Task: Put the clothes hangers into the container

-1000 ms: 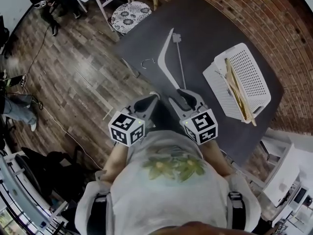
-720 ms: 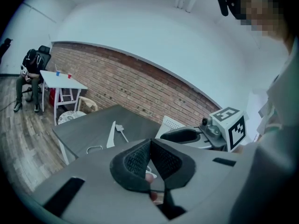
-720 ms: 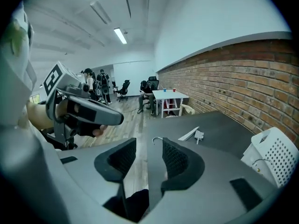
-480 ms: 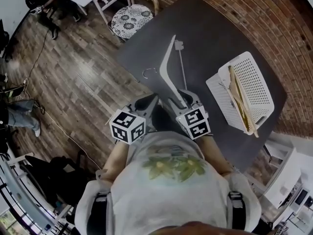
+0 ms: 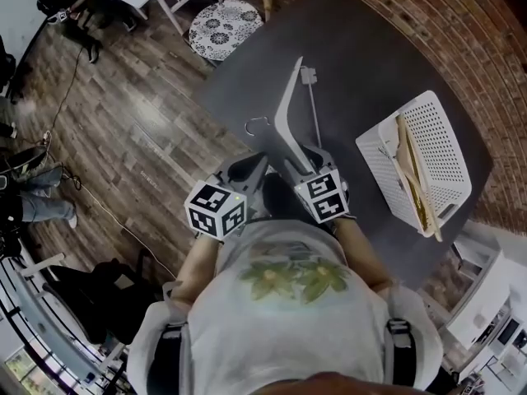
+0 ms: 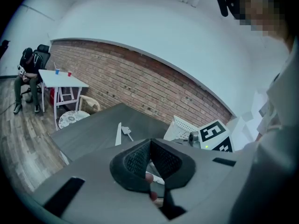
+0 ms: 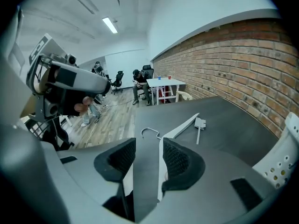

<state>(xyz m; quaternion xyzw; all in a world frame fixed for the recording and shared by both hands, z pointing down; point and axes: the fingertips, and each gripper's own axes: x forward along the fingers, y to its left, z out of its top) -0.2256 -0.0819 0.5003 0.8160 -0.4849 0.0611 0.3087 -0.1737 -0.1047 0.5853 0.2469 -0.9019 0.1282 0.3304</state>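
Left gripper (image 6: 149, 144): at your 11 o'clock, jaws together on nothing, kept idle.
Right gripper (image 7: 148, 149): jaws apart around the near arm of the white hanger (image 5: 288, 118), probably ready to clamp.
White hanger: flat on the table (image 5: 354, 56), 12 o'clock.
Container (image 5: 449, 138): 2 o'clock, well apart, holds a wooden hanger (image 5: 414, 175).

The table (image 5: 362, 64) had a smooth, matt dark-grey top, the hanger (image 5: 288, 113) on it was smooth white plastic with a thin shiny metal hook (image 5: 257, 123), the container (image 5: 436, 138) at the right was perforated white plastic holding pale wooden hangers (image 5: 412, 171), and the floor (image 5: 140, 113) at the left was faintly glossy wood planking.
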